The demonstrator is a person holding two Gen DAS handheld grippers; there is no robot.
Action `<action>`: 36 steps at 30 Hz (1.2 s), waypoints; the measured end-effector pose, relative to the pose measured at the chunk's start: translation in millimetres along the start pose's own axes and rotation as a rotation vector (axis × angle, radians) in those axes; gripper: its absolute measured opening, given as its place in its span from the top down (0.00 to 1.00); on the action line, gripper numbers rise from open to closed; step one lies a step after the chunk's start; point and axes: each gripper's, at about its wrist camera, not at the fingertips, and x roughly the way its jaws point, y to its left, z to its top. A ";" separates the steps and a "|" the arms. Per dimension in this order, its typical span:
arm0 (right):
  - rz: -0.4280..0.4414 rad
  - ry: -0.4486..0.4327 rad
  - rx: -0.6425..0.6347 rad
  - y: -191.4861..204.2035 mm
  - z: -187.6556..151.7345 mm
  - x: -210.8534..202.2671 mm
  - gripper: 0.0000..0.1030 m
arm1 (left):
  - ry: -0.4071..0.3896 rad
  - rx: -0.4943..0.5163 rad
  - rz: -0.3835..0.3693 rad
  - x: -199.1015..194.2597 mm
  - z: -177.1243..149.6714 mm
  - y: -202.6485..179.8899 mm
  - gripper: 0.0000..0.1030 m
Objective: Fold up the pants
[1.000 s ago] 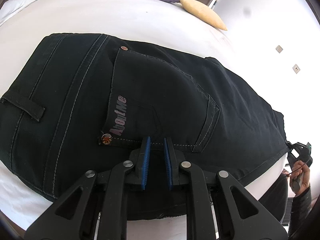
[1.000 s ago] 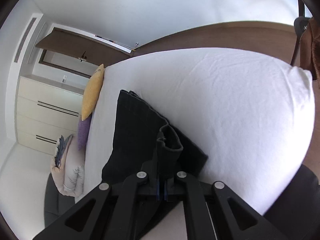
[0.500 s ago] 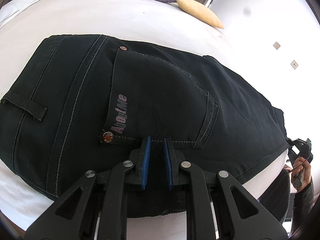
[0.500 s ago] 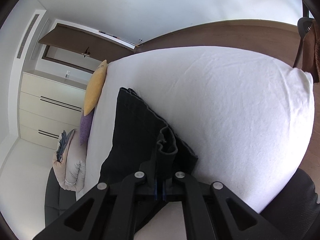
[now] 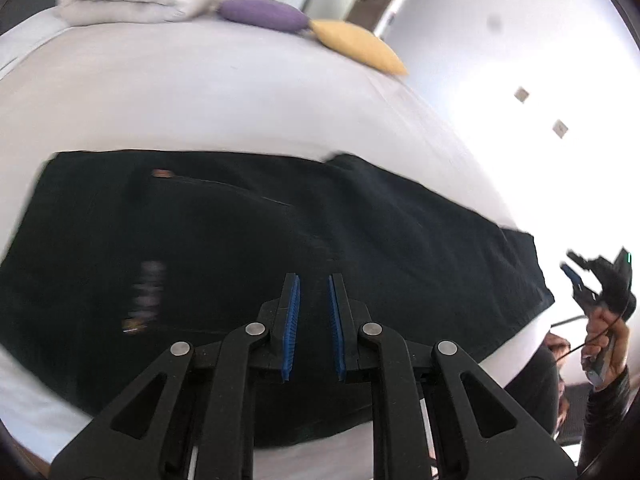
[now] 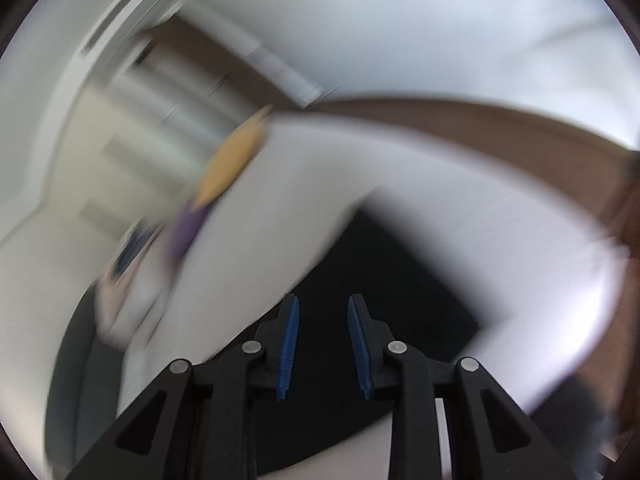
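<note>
The white bed (image 5: 200,92) gives a broad flat surface, so the black pants (image 5: 248,240) lie spread across it, stretching away ahead of both sets of jaws. Beyond them, the purple pillow (image 5: 262,12) and yellow pillow (image 5: 356,46) sit well clear. The left gripper (image 5: 313,292) hovers over the seat, jaws apart and empty; the right gripper (image 6: 322,312), jaws also apart, holds nothing above the leg end.

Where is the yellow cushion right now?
In the left wrist view the yellow cushion lies at the bed's far edge, upper right, beside the purple cushion on its left.
</note>
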 end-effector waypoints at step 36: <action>0.103 0.486 -0.042 36.2 -51.0 177.4 0.85 | 0.282 0.235 -0.063 146.6 104.2 -30.1 0.87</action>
